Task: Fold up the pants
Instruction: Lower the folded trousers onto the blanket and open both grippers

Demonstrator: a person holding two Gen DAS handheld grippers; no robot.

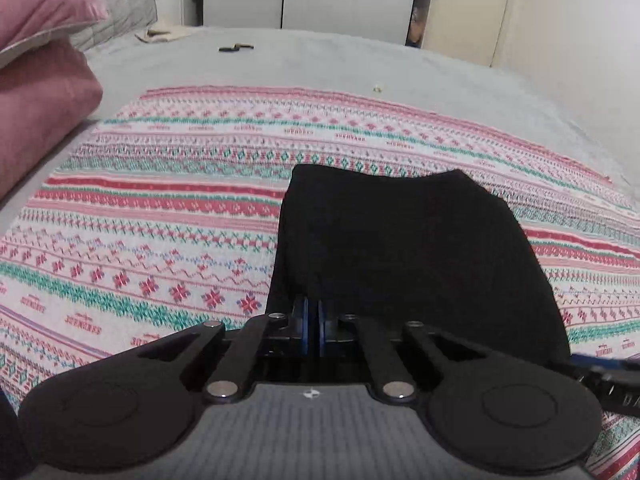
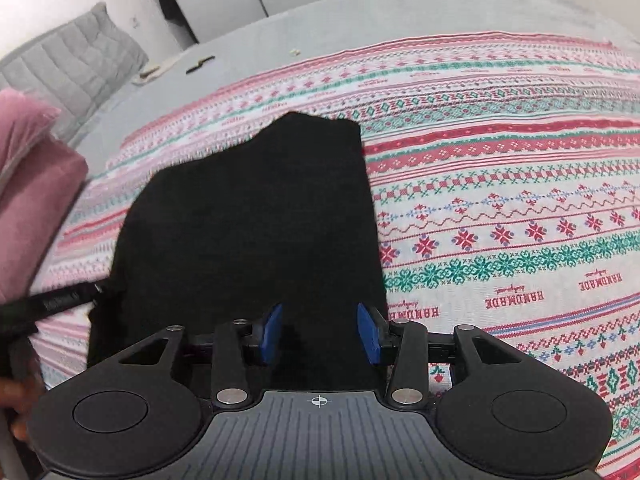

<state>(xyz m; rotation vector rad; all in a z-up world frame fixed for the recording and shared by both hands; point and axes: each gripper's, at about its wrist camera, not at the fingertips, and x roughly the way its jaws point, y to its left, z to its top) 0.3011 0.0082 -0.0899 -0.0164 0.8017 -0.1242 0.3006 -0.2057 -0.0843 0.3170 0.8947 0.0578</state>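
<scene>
We saw the black fabric pants [image 1: 400,248], folded into a compact block, lying flat on a white cotton spread [image 1: 160,208] woven with red and green patterned bands. Its near edge lay right at both sets of fingertips. The left gripper [image 1: 313,312] had its blue pads pressed together at the pants' near left edge; we could not tell whether any cloth was caught between them. The right gripper [image 2: 320,332] held its blue pads spread apart, with the near right part of the pants between them, not squeezed. Beyond the fingers lay a grey bedsheet [image 1: 320,64], and far left a pink velvety pillow [image 1: 36,92].
</scene>
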